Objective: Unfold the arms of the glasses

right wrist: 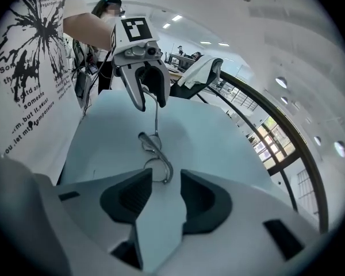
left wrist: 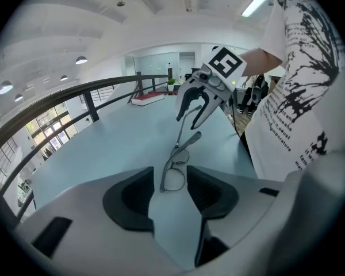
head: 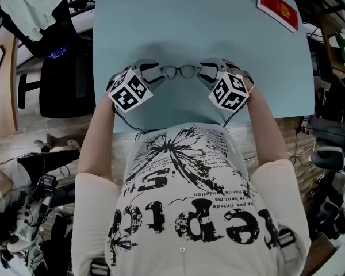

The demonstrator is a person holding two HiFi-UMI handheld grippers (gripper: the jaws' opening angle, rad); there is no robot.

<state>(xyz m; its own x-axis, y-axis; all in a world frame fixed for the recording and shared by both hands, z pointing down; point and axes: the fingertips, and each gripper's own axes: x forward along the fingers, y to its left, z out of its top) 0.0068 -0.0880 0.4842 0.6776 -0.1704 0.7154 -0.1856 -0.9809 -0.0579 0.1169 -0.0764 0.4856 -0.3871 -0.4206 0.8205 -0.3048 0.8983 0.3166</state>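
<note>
From the head: glasses [head: 180,71] on the blue table [head: 218,27] near its front edge, left gripper [head: 156,73] and right gripper [head: 205,72] at either end. Along the left: jaws apart, frame end between them, unpressed. Along the right: likewise apart, arms seemingly folded, unfolding probably all ahead.

I look down on a pale blue, smooth rectangular tabletop [head: 190,33]. A pair of thin dark-rimmed metal glasses [head: 180,71] rests on it, close to its near edge and about midway across. A flat red rectangular item with a gold mark [head: 278,7] lies well apart, at the far right corner.
</note>
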